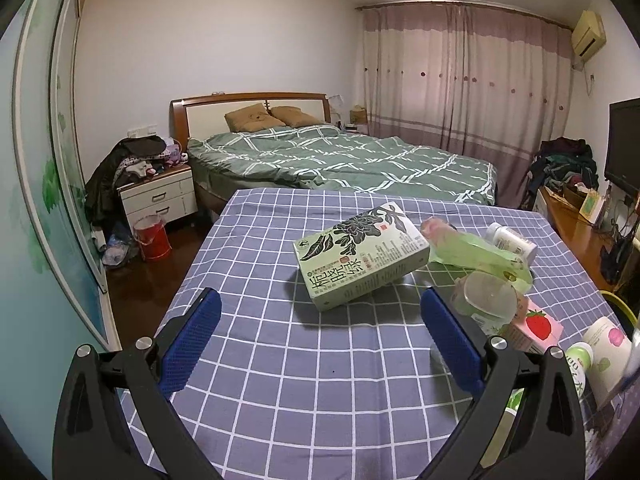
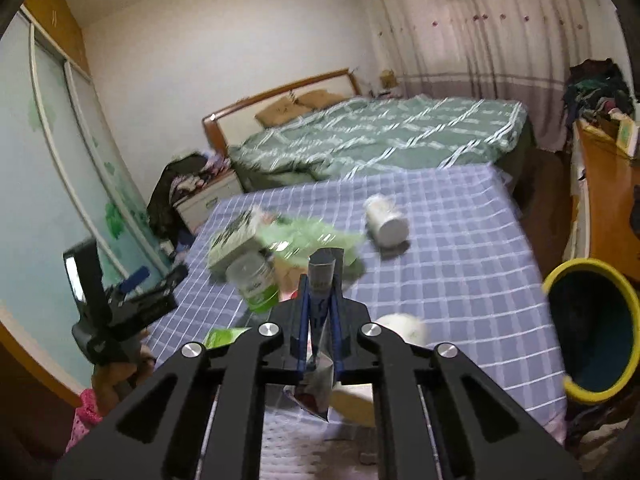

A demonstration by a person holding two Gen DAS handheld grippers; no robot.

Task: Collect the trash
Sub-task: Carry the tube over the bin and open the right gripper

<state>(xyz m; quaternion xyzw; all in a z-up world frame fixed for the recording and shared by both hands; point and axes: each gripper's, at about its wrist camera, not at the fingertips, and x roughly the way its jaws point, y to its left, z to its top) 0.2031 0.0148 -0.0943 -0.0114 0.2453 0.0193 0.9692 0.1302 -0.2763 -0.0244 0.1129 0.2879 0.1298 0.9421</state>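
My right gripper [image 2: 320,280] has its jaws pressed nearly together on a crumpled silvery wrapper [image 2: 318,360], which pokes out past the fingertips and hangs down behind them. My left gripper [image 1: 320,320] has its jaws spread wide, with nothing between the blue pads [image 1: 192,340]; it hovers above the checked tablecloth [image 1: 280,400].

The step in hand, as I judge it, is carrying the wrapper to the yellow-rimmed bin [image 2: 592,328], which stands off the table's right edge, to the right of my right gripper and lower than it. To do it well I should keep the squeeze firm, swing right until the wrapper hangs over the dark opening rather than the rim, and only then let go. The picture is blurred, so slowing before release seems wise.

More trash lies ahead on the table. A green tea box [image 1: 360,256] rests tilted just beyond my open left jaws, roughly centred between them. Touching its right end is a pale green plastic bag [image 1: 476,256], with a clear lidded cup [image 1: 488,296] in front and a white bottle [image 1: 512,240] lying on its side behind.
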